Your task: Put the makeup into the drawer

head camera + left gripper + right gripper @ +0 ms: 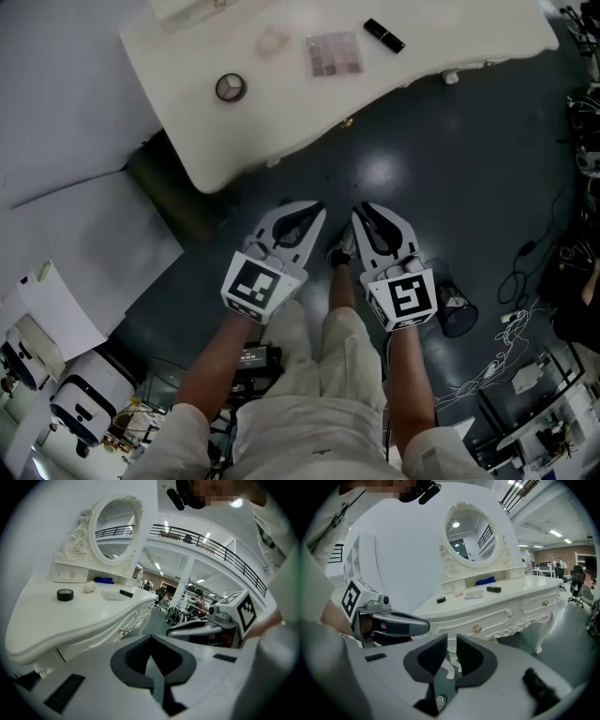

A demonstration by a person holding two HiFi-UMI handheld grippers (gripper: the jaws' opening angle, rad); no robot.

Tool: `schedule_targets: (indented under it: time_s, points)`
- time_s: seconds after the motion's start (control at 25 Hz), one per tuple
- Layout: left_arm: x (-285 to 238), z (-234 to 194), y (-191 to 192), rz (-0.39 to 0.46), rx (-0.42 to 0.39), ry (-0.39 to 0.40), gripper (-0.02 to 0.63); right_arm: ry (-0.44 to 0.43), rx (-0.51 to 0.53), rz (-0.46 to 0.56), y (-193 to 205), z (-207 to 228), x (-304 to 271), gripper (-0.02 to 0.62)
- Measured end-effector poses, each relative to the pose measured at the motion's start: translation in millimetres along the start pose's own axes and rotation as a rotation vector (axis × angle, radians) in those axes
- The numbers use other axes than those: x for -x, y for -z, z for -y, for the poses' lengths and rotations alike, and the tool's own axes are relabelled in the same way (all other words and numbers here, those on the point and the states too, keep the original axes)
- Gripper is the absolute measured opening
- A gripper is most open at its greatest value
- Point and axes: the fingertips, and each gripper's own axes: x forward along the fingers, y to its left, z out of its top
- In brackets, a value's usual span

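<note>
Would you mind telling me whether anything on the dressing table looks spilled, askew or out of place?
Nothing stands out. The compact, sponge, palette and lipstick lie apart on the table, none spilled, and its front drawer is shut.

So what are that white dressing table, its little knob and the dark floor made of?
Dressing table: probably painted or lacquered wood, smooth white with a soft sheen and carved scrolls along the front. Knob: looks like polished brass-coloured metal, gold and glinting. Floor: hard and glossy, perhaps sealed concrete or resin; it mirrors a bright light.
</note>
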Motion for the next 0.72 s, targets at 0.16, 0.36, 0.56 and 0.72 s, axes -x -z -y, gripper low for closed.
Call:
schedule_targets:
  time_s: [0.16,0.36,0.56,0.72]
  points:
    - [-10.8,-6.4,9.6,0.010,-0.004,-0.002,0.009,0.023,-0.013,0.008,9.1,13.4,-16.3,0.087]
    - [-23.8,-16.6,18.5,0.027,-0.013,-0.028,0.009,0.022,0.001,0.019,20.0,23.0,-39.4,0.101]
    - [-30.4,-23.6,24.2,0.032,-0.014,-0.040,0.011,0.026,0.005,0.032,25.4,32.6,-56.6,0.111]
    - [-32.6,-27.0,20.3,0.045,-0.040,-0.045,0.011,0.024,0.031,0.032,20.4,43.4,-69.1,0.121]
